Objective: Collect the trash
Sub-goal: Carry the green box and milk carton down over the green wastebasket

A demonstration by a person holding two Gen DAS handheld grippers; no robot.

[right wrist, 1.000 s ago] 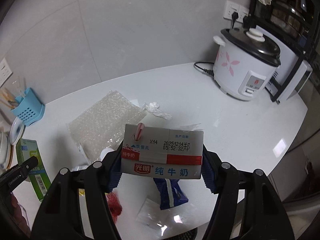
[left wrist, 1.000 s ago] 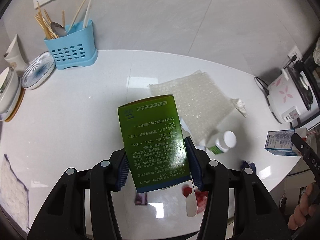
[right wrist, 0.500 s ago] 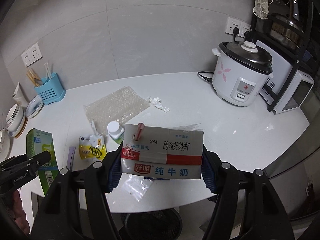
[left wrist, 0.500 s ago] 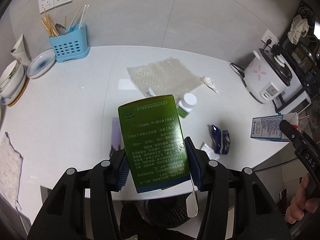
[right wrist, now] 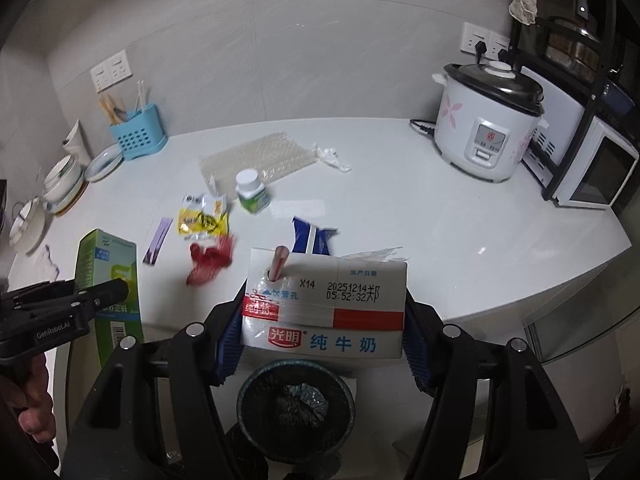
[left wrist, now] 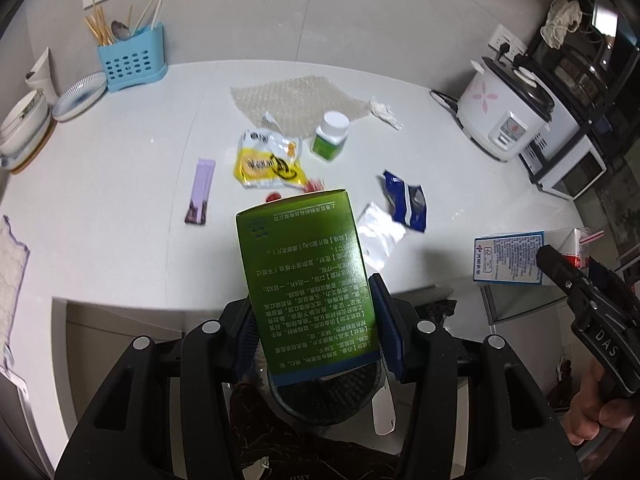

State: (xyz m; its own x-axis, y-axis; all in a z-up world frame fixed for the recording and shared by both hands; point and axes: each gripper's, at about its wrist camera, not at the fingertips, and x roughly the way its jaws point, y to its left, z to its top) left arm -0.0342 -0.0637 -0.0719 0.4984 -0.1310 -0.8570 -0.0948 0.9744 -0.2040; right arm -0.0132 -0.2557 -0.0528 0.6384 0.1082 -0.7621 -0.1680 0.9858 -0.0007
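My left gripper (left wrist: 314, 330) is shut on a green medicine box (left wrist: 304, 284), held off the counter's front edge above a dark bin (left wrist: 324, 396). The box also shows in the right wrist view (right wrist: 110, 280). My right gripper (right wrist: 322, 320) is shut on a white milk carton (right wrist: 326, 304) with a pink straw, held above the black-lined bin (right wrist: 296, 400). The carton also shows at the right of the left wrist view (left wrist: 512, 258). Trash lies on the white counter (left wrist: 120, 184): a yellow wrapper (left wrist: 268, 164), a purple sachet (left wrist: 200, 192), a blue wrapper (left wrist: 404, 200), a red wrapper (right wrist: 210, 260), a pill bottle (left wrist: 330, 136), bubble wrap (left wrist: 296, 98).
A rice cooker (right wrist: 484, 128) and a microwave on a black rack (right wrist: 592, 160) stand at the right. A blue cutlery holder (left wrist: 130, 60), plates and bowls (left wrist: 28, 128) stand at the back left. A cloth (left wrist: 12, 276) lies at the left edge.
Both grippers have pulled back from the counter and past its front edge with their loads. The bin below has come into view under both.
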